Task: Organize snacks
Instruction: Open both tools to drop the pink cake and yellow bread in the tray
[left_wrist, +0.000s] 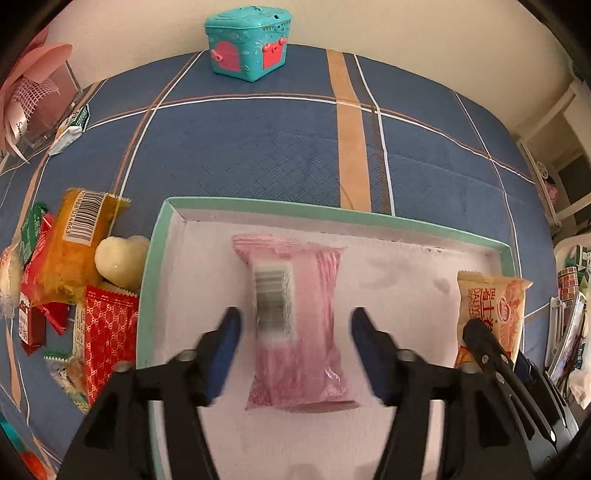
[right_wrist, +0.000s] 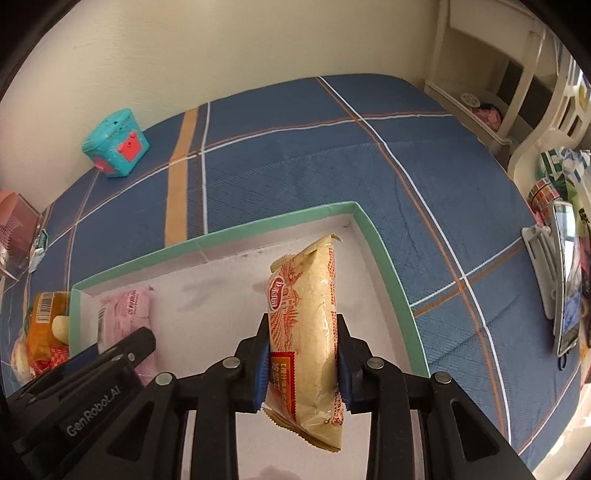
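A shallow white tray with a green rim (left_wrist: 332, 212) lies on a blue plaid cloth. Inside it, a pink snack packet (left_wrist: 306, 354) with a barcode sits blurred between the fingers of my left gripper (left_wrist: 295, 314). The jaws stand apart and clear of the packet's sides. My right gripper (right_wrist: 303, 332) is shut on a beige and orange snack packet (right_wrist: 306, 295), held lengthwise over the tray's right part (right_wrist: 388, 273). The same beige packet (left_wrist: 495, 302) shows at the right edge of the left wrist view. The pink packet (right_wrist: 125, 310) lies at the tray's left end.
Left of the tray is a pile of loose snacks (left_wrist: 74, 258): orange, red and green packets and a white heart-shaped piece (left_wrist: 120, 262). A teal toy box (left_wrist: 249, 44) stands at the far edge by the wall. A phone on a stand (right_wrist: 565, 277) is at the right.
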